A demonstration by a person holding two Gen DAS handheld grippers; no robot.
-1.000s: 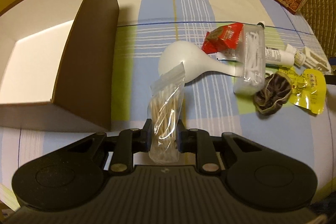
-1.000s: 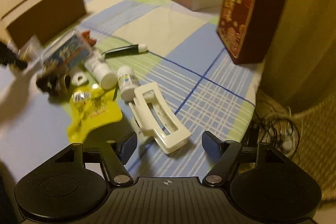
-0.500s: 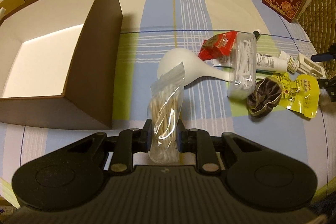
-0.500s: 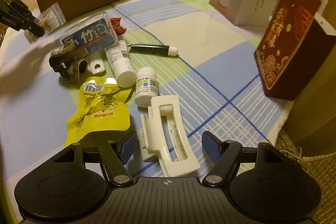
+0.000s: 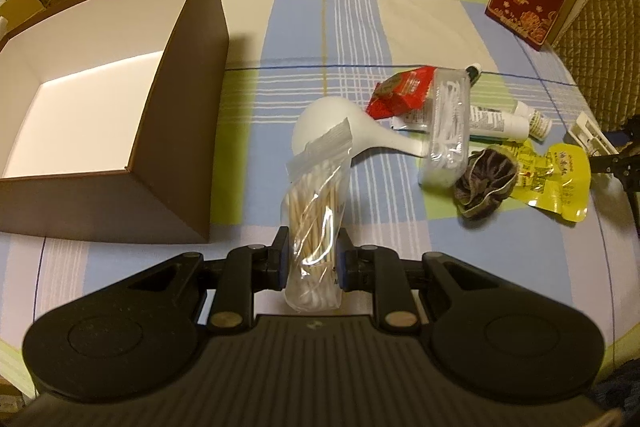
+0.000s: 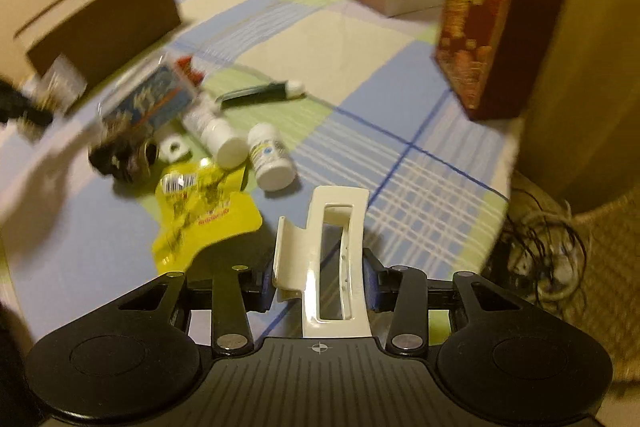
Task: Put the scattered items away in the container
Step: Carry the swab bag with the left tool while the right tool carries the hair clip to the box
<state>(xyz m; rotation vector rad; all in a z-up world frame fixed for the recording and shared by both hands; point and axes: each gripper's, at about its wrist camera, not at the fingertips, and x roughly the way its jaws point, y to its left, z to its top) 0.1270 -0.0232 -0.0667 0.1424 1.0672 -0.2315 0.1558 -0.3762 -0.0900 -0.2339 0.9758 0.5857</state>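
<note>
A: The big brown cardboard box with the white inside (image 5: 92,115) sits open to the left, nothing visible in it. What could spoil the drop?

B: Its tall near wall. The left gripper (image 5: 311,259) is clamped on the clear zip bag of cotton swabs (image 5: 316,211), which hangs low; carried straight across, I'd expect it to catch that edge.

A: And room?

B: The checked tablecloth (image 5: 304,39) between box and pile is bare, so lifting over looks easy.

A: The other side?

B: The right gripper (image 6: 320,285) is closed around the white plastic hair claw clip (image 6: 328,251), near the table's edge; a slip could send it to the floor.
</note>
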